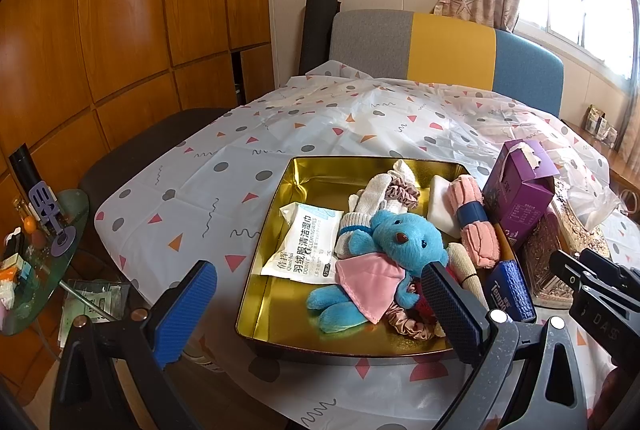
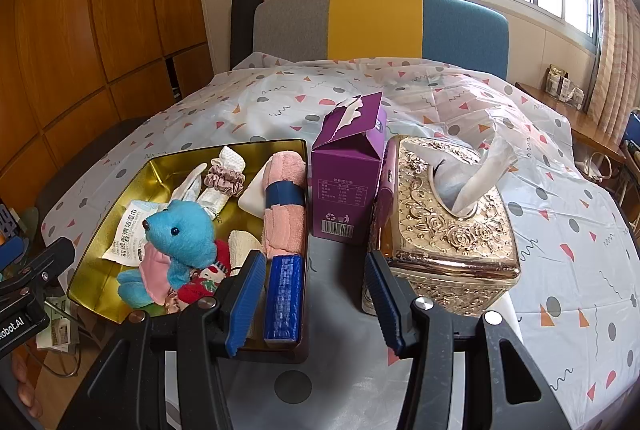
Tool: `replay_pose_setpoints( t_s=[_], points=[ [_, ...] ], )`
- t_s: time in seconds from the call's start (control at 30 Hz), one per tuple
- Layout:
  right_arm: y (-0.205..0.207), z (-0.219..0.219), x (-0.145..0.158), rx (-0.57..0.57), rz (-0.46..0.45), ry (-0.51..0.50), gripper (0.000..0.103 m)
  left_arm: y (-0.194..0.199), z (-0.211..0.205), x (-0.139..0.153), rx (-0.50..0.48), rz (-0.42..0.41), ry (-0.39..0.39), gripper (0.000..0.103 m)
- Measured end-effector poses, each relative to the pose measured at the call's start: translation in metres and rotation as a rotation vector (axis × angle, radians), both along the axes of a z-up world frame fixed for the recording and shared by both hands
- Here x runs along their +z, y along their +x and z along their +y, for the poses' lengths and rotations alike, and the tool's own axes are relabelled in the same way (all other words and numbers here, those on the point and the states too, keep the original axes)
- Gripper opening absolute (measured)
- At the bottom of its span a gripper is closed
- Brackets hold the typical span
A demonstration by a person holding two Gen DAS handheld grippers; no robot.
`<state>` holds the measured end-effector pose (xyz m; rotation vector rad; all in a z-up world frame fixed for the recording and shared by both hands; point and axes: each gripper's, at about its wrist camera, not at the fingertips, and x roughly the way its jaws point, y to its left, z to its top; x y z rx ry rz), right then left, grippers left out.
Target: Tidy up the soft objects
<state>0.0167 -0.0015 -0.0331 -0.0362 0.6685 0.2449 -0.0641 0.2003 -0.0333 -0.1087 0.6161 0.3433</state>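
Both claws, left claw (image 1: 320,294) and right claw (image 2: 316,298), gape empty; gold tray (image 1: 320,170) already holds blue bear (image 1: 400,238), rolled towel (image 2: 284,198); little apparently remains.

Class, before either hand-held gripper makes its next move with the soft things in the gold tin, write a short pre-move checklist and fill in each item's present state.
1. Left hand-held gripper empty, jaws apart: ok.
2. Right hand-held gripper empty, jaws apart: ok.
3. Blue plush bear lies on top, unobstructed: ok.
4. Gold tin flat on the tablecloth: ok.
5. Pink rolled towel banded, inside the tin: ok.
6. Every soft item already in the tin: cannot tell.
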Motion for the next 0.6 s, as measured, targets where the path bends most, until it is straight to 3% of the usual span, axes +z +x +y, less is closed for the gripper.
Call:
replay_pose_setpoints(
  t_s=[0.47,0.6],
  points=[
    [-0.0002,-0.0008,-0.0017,-0.003,0.003,-0.001,0.052,0.0007,0.0023,-0.0037,0.0,0.002,-0.006,0.099],
    [-0.0021,-0.0097,0.0061,-0.016,-0.028,0.014,0.052,0.0013,0.0082,-0.0009,-0.023,-0.008,-0.045,0.1]
  ],
)
